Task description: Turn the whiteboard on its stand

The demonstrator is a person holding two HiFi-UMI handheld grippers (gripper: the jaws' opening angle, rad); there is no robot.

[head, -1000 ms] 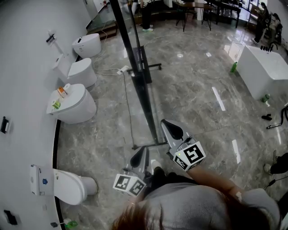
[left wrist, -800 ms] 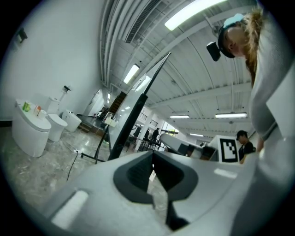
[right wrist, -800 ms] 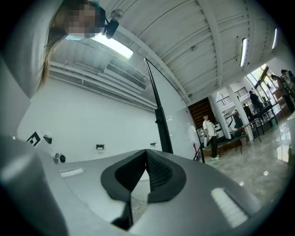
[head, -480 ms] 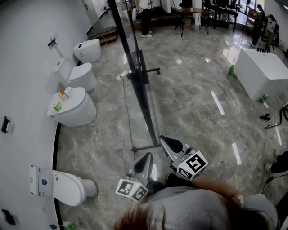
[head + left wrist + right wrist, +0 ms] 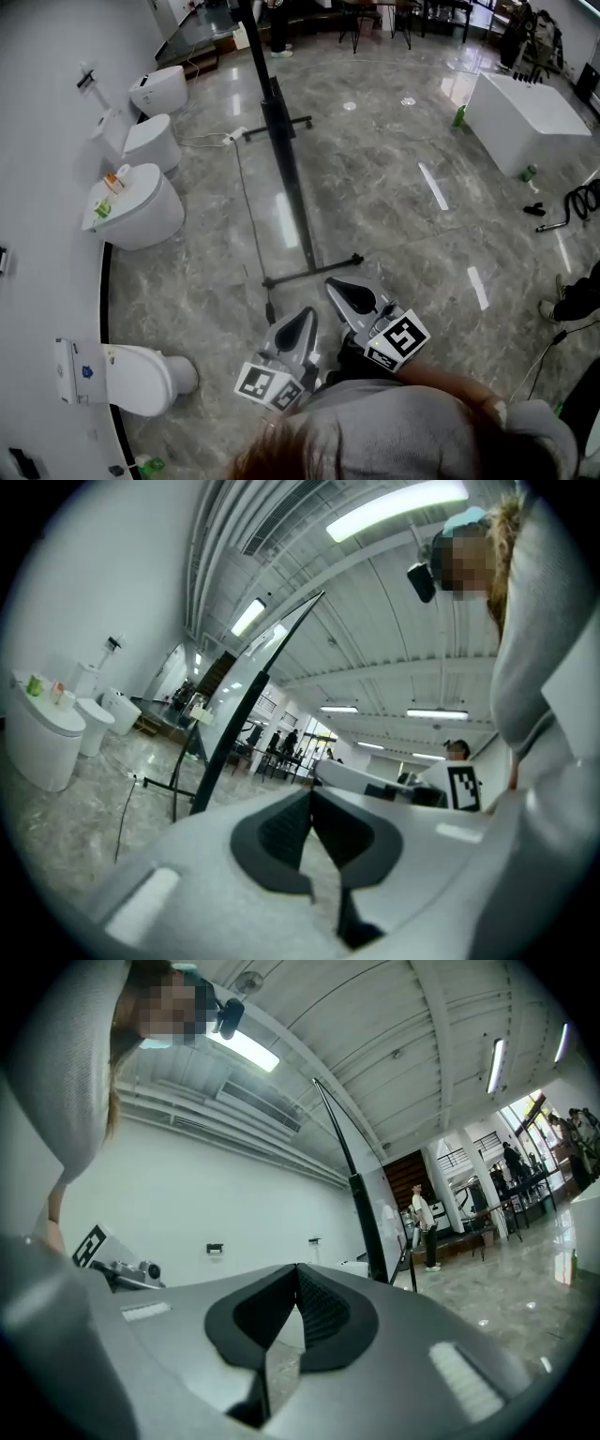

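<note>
Showroom-style hall for bathroom fixtures: a row of white toilets point(image 5: 141, 208) stands along a white wall point(image 5: 47, 141), and a freestanding white bathtub point(image 5: 520, 108) sits out on a polished grey marble floor point(image 5: 394, 197). The open industrial ceiling point(image 5: 394, 611) carries strip lights point(image 5: 394, 508). Tables and chairs point(image 5: 394, 14) are at the far end, with a person point(image 5: 424, 1232) standing near them.

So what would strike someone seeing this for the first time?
The tall whiteboard on its black wheeled stand runs edge-on up the middle of the grey marble floor, with a row of white toilets along the left wall. Near the bottom, the left gripper and right gripper hover short of it, jaws shut and empty.
</note>
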